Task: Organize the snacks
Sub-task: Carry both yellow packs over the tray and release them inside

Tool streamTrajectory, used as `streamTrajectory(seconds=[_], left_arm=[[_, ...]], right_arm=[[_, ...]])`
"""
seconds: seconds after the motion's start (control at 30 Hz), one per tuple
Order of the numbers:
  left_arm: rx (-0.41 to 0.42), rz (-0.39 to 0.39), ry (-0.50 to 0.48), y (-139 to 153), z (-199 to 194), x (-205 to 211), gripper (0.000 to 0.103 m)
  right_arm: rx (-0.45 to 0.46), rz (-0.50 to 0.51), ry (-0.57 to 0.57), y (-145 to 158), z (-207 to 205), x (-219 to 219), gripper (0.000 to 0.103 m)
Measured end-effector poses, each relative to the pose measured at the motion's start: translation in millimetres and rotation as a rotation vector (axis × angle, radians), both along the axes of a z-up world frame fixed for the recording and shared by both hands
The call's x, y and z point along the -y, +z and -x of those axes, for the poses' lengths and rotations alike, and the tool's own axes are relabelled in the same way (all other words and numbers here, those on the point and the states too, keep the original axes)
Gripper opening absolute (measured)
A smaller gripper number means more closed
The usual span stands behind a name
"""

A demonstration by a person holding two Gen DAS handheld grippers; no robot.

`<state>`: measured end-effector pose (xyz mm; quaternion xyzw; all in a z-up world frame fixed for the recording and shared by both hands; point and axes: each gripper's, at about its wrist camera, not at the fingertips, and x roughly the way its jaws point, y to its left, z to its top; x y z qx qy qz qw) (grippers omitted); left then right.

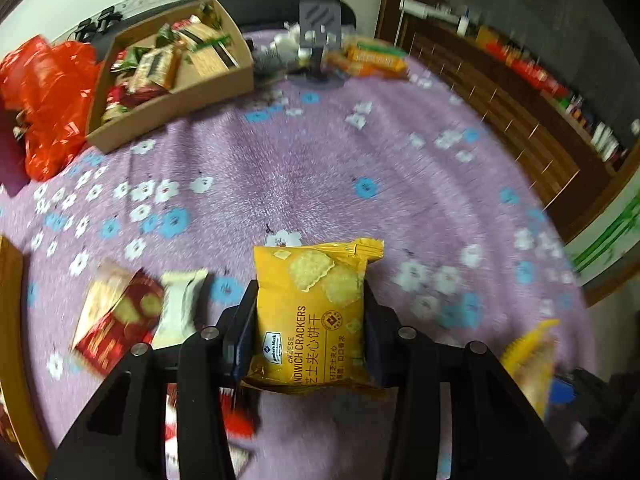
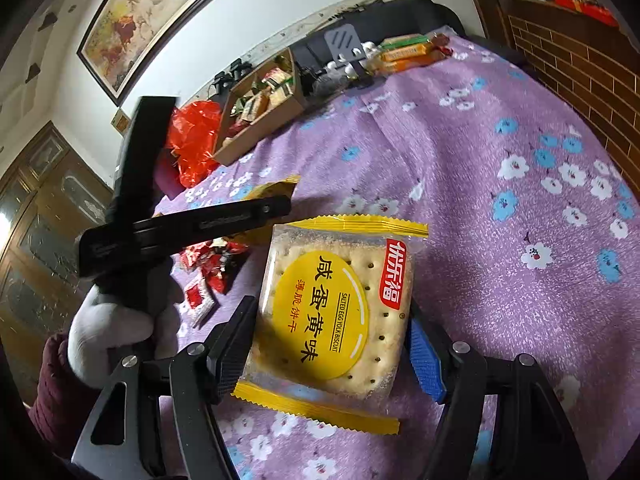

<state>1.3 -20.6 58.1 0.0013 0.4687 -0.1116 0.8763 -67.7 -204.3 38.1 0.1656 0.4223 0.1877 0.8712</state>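
Yellow cheese-cracker packet [image 1: 310, 312] — printed, glossy, crimped ends.

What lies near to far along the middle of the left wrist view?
Left tongs shut on yellow cheese sandwich cracker packet → bare purple flowered tablecloth → grey slotted stand → dark sofa back.

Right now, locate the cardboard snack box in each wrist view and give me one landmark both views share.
Left wrist view: the cardboard box sits upper left on the purple floral cloth, beside the red plastic bag.
Right wrist view: the same box lies upper centre-left, beyond the held biscuit pack.
Shared landmark: the red plastic bag beside the box in both.
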Motion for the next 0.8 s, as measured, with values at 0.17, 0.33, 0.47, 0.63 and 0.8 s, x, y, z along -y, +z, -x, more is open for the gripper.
streamTrajectory(seconds=[0.17, 0.33, 0.47, 0.63, 0.8], left_arm=[[0.095, 0.125, 0.043, 36.3, 53.6, -42.1, 0.043], [0.154, 0.221, 0.16, 55.8, 101.1, -110.0, 0.043], [0.231, 0.246, 0.303, 73.3, 136.5, -182.5, 0.043], [0.32, 0.208, 0.42, 101.3, 165.5, -256.3, 0.043], [0.399, 0.104, 0.478, 144.1, 177.0, -315.3, 0.043]], right_arm=[[0.043, 0.019, 0.037, 19.0, 16.4, -20.8, 0.071], [0.089, 0.05, 0.125, 38.5, 33.9, -60.4, 0.071], [0.12, 0.067, 0.197, 54.6, 43.1, -95.7, 0.071], [0.175, 0.082, 0.311, 88.7, 46.6, -155.4, 0.071], [0.218, 0.064, 0.416, 130.8, 34.9, -220.3, 0.071]])
